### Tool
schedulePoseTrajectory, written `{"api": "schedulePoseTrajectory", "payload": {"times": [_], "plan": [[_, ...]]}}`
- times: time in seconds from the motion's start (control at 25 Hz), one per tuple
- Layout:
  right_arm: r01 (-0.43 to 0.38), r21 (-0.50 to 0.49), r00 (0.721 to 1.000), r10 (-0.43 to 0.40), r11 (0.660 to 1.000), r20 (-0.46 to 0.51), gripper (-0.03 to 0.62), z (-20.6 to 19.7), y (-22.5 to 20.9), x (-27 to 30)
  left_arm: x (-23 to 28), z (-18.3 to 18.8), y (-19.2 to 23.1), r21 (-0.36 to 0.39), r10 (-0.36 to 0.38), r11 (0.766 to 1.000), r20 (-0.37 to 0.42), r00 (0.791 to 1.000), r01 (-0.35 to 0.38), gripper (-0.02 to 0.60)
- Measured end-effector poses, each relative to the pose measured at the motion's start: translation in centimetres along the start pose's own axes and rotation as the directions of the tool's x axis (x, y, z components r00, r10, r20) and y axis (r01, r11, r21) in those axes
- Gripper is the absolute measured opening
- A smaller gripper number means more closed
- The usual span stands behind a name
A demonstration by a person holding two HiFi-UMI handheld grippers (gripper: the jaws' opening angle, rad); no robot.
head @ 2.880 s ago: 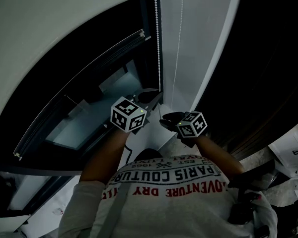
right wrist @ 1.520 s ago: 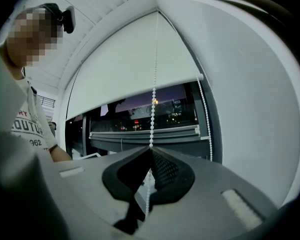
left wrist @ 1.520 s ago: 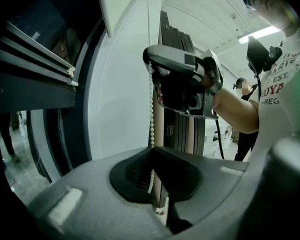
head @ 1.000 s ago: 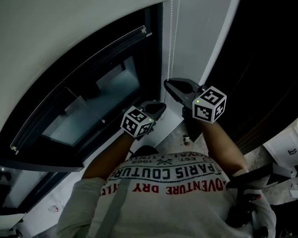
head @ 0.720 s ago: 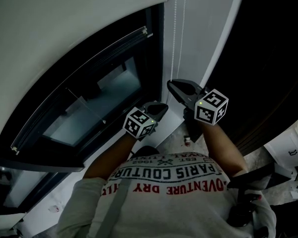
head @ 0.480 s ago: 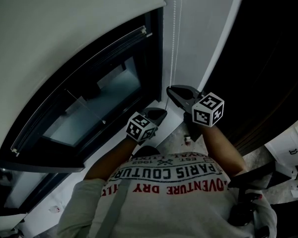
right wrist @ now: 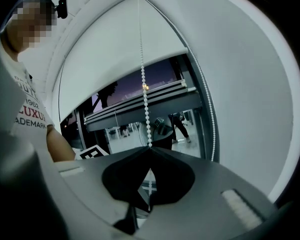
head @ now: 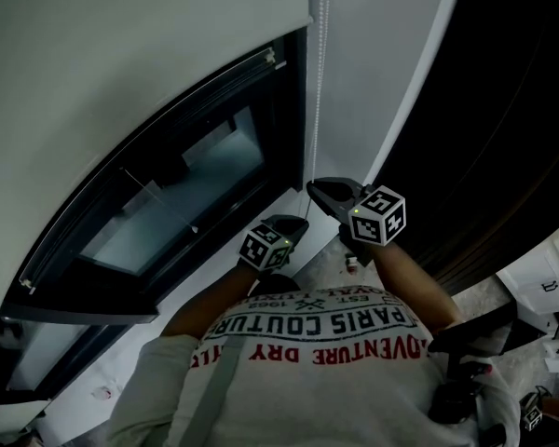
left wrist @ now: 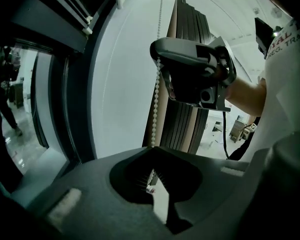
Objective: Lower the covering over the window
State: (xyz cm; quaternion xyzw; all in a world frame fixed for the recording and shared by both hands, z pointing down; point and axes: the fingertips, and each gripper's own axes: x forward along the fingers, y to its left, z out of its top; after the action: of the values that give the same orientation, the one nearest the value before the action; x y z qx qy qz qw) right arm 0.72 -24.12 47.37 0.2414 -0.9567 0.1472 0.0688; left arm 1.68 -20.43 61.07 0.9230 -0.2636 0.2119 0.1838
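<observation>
Honestly, both grippers are clamped on the same bead chain [head: 315, 91] here. Going by the head view, the right gripper [head: 314, 190] sits just off centre toward 1 o'clock with its jaws pinched tight on the beads. The left gripper [head: 301, 220] bites the same strand right below it, jaws closed on it too. The beads run straight from one set of tips down into the other. The chain itself drops in from 12 o'clock along a white wall strip. The roller blind [head: 121, 54] fills everything from 9 to 12 o'clock, and its lower edge cuts across the dark window [head: 196, 184], so the lower glass is uncovered. As for writing, the person's white T-shirt [head: 317, 343] at 6 o'clock says "PARIS COUTURE" and "ADVENTURE DRY", upside down to the head camera. The right gripper view catches "LUXU" on it as well.
</observation>
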Motion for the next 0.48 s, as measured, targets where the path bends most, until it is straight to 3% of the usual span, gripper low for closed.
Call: {"api": "schedulePoseTrajectory", "payload": {"times": [0.28, 0.36, 0.44, 0.48], "plan": [[-0.014, 0.029, 1.000, 0.014, 0.999, 0.003, 0.006, -0.5, 0.1, 0.4, 0.0, -0.5, 0.9, -0.029, 0.028, 0.999, 0.027, 0.999, -0.028, 0.009], [-0.010, 0.032, 1.000, 0.010, 0.999, 0.004, 0.006, -0.6, 0.1, 0.4, -0.2, -1.1, 1.3, -0.017, 0.041, 0.999, -0.001, 0.999, -0.041, 0.012], [-0.004, 0.034, 1.000, 0.004, 0.999, 0.004, 0.006, -0.6, -0.1, 0.2, -0.5, -1.6, 1.8, -0.013, 0.054, 0.998, -0.034, 0.998, -0.055, 0.102], [-0.001, 0.034, 1.000, 0.001, 0.999, 0.005, 0.006, -0.6, -0.2, 0.1, -1.0, -1.3, 2.1, -0.023, 0.060, 0.998, -0.025, 0.998, -0.060, 0.104]]}}
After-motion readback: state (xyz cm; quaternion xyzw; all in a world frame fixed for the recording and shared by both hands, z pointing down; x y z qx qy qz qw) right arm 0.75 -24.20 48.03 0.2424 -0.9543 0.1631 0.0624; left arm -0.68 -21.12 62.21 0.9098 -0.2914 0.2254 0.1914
